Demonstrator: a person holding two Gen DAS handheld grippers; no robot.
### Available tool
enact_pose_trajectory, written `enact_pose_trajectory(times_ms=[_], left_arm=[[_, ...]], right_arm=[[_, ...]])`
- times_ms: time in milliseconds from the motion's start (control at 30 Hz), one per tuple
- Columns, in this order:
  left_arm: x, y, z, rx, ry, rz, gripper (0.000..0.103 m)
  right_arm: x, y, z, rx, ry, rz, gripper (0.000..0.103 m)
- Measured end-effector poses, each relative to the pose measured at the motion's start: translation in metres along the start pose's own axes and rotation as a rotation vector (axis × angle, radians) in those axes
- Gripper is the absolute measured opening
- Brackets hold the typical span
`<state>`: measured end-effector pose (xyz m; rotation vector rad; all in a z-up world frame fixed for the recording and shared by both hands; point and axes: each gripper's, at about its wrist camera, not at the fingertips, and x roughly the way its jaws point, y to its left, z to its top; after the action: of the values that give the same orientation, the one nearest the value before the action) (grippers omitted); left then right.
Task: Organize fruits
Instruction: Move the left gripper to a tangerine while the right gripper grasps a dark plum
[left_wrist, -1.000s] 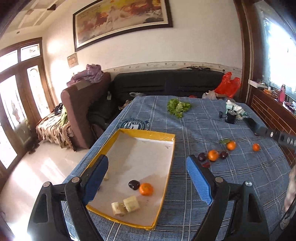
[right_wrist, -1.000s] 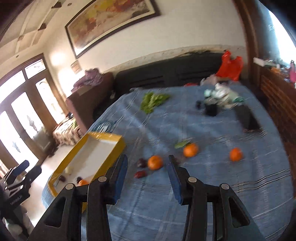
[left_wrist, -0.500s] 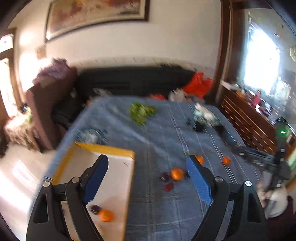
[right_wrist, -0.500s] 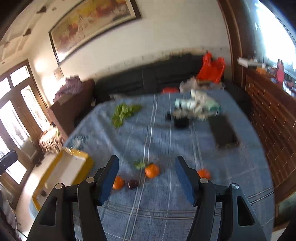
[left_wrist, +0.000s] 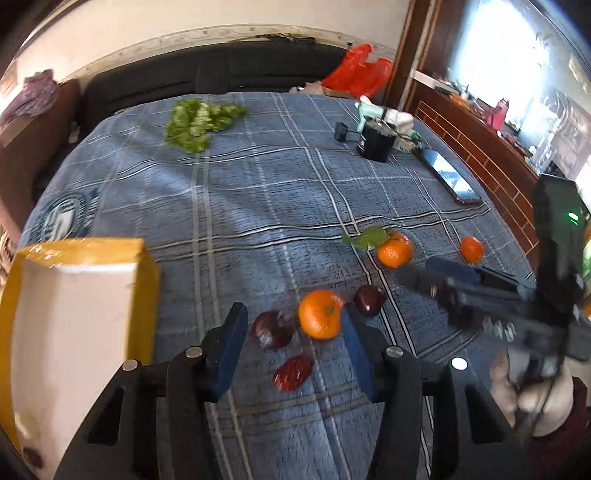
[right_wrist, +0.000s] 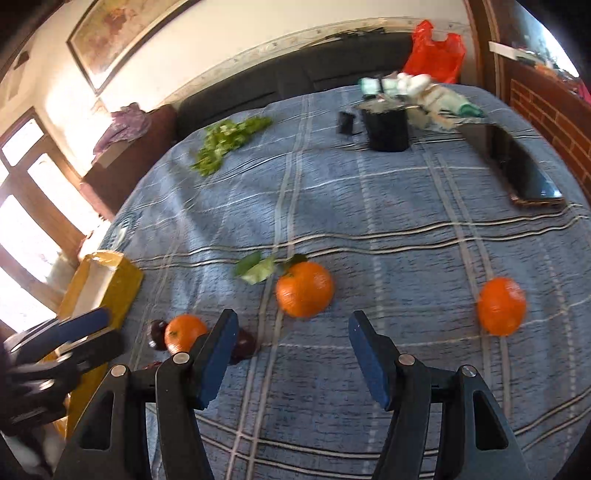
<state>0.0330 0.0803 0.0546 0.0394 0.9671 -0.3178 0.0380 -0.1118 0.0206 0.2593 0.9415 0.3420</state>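
Note:
My left gripper (left_wrist: 291, 325) is open and empty, low over the blue cloth, with an orange (left_wrist: 319, 314) and a dark plum (left_wrist: 271, 329) between its fingers' line. A red fruit (left_wrist: 293, 368) lies nearer me, another plum (left_wrist: 368, 300) to the right. My right gripper (right_wrist: 290, 330) is open and empty, just short of a leafy orange (right_wrist: 304, 290). A third orange (right_wrist: 501, 306) lies to its right. The yellow tray (left_wrist: 74, 317) stands at the left. The right gripper also shows in the left wrist view (left_wrist: 436, 275).
Green leafy vegetables (left_wrist: 197, 123) lie at the far side of the table. A black cup (left_wrist: 375, 142), a small black clip (left_wrist: 340, 132), crumpled bags and a phone (left_wrist: 447, 177) sit at the far right. A sofa stands behind; a wooden ledge runs along the right.
Both grippers have moved forward and down toward the loose fruit. The left one has swung right, off the tray, and its jaws have narrowed. The right one is now at the leafy orange.

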Motion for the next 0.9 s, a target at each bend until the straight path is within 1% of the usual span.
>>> enact_pose_trajectory(times_ms=[67, 167, 333, 367, 433, 600, 700, 767, 833, 900], left_arm=[[0.012, 0.001, 0.005, 0.004, 0.012, -0.007, 0.051], [0.022, 0.005, 0.009, -0.003, 0.027, -0.024, 0.051], [0.031, 0.012, 0.014, -0.025, 0.050, -0.055, 0.051], [0.034, 0.011, 0.013, -0.021, 0.057, -0.059, 0.051], [0.037, 0.007, 0.012, 0.003, 0.060, -0.059, 0.051], [0.036, -0.005, 0.012, 0.061, 0.048, -0.041, 0.051], [0.037, -0.005, 0.012, 0.064, 0.049, -0.054, 0.051], [0.039, -0.005, 0.012, 0.063, 0.052, -0.065, 0.055], [0.041, -0.007, 0.010, 0.071, 0.056, -0.066, 0.063], [0.041, -0.012, 0.008, 0.098, 0.051, -0.062, 0.066]], right_arm=[[0.004, 0.008, -0.004, -0.038, 0.007, 0.019, 0.066], [0.011, 0.022, -0.010, -0.125, 0.010, 0.006, 0.063], [0.021, 0.034, -0.014, -0.176, 0.014, -0.010, 0.056], [0.021, 0.037, -0.015, -0.190, 0.014, -0.007, 0.053], [0.024, 0.041, -0.018, -0.210, 0.028, 0.000, 0.031], [0.013, 0.042, -0.024, -0.254, 0.018, -0.033, 0.031], [0.005, 0.031, -0.022, -0.233, 0.004, -0.070, 0.031], [0.001, 0.020, -0.019, -0.201, -0.006, -0.090, 0.031], [0.000, 0.009, -0.016, -0.155, -0.007, -0.093, 0.031], [0.000, 0.003, -0.014, -0.128, -0.001, -0.085, 0.031]])
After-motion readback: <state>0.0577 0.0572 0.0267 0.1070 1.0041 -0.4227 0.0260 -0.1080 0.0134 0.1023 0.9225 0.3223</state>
